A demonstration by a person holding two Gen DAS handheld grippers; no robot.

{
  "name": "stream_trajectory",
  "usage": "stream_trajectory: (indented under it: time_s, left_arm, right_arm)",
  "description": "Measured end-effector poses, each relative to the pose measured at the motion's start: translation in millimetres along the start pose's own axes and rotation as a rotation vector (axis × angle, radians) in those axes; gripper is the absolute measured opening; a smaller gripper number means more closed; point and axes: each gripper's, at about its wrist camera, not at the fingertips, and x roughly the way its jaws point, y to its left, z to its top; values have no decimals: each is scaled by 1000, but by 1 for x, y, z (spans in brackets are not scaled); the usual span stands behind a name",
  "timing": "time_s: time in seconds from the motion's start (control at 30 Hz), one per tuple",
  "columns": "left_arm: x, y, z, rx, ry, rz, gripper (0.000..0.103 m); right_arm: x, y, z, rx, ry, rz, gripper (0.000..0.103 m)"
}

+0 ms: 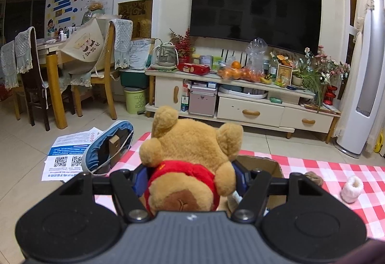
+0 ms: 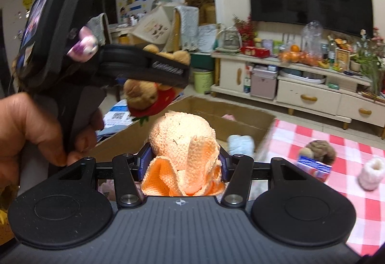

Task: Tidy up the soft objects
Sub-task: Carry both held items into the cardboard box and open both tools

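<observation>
A tan teddy bear [image 1: 190, 143] in a red shirt fills my left gripper [image 1: 191, 176], whose blue pads press on its sides. In the right wrist view that same left gripper [image 2: 166, 71] hangs at the left, held by a hand [image 2: 36, 129], with the bear [image 2: 144, 93] above the near-left corner of an open cardboard box [image 2: 245, 130]. My right gripper [image 2: 184, 164] is shut on a bunched orange knitted cloth [image 2: 182, 136], just in front of the box. A light blue soft item [image 2: 240, 143] and a pink one [image 2: 228, 116] lie inside the box.
On the red-checked cloth [image 2: 336, 191] right of the box lie a brown fuzzy ball [image 2: 321, 151], a blue and red packet [image 2: 312, 166] and a white knitted bootie [image 2: 371, 173]. Leaflets [image 1: 69, 153] and a blue padded seat [image 1: 108, 143] lie on the floor. A TV cabinet [image 1: 250, 110] stands behind.
</observation>
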Motion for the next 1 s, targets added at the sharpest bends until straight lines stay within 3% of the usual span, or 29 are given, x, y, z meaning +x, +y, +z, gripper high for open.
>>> stream_trajectory:
  time_s: [0.6,0.67,0.8,1.0]
  left_arm:
    - [7,-2,1,35,33,6,68]
    - [7,-3,0,37,39,7,69]
    - [6,-7,0,47,48,8,79]
    - [1,-15,0,67,23,14,90]
  right_arm:
    - [23,15,-8,-32,66,64,67]
    - [26,18,-9,-35,77,78,72]
    - [35,21,-10,-49,103,82,98]
    - [20,18,-13,-16,81,78,99]
